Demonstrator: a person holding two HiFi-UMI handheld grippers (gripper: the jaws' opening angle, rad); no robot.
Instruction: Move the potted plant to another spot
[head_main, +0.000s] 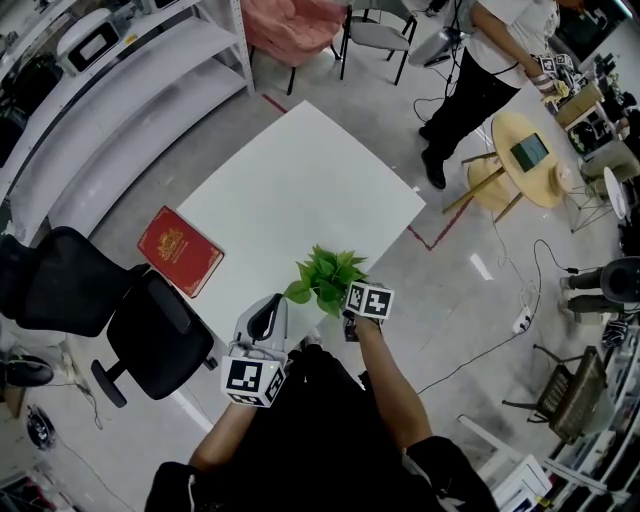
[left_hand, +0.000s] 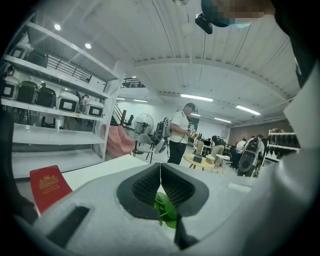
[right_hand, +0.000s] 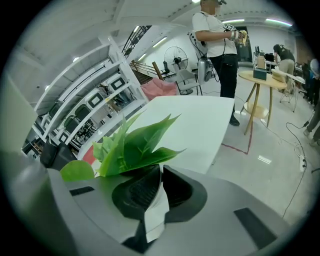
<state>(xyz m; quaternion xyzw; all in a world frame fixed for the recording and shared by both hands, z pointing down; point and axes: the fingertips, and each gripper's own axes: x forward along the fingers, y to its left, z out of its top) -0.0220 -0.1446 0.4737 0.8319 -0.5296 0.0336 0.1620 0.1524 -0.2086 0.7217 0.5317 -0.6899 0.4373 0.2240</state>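
The potted plant (head_main: 326, 275) stands at the near edge of the white table (head_main: 300, 180), its green leaves spreading over the pot. In the right gripper view the leaves (right_hand: 135, 145) rise just beyond the jaws and a white piece of the pot (right_hand: 155, 212) is pinched between the pads, so my right gripper (right_hand: 161, 182) is shut on it. In the head view my right gripper (head_main: 350, 305) sits at the plant's near right side. My left gripper (head_main: 273, 305) is just left of the plant, shut with nothing in it (left_hand: 160, 172); a few leaves (left_hand: 165, 210) show behind its jaws.
A red book (head_main: 180, 250) lies on the table's left corner. A black office chair (head_main: 150, 335) stands at the left, next to the table. A person (head_main: 480, 70) stands beyond the table by a round yellow side table (head_main: 525, 160). Shelving (head_main: 120, 90) runs along the left.
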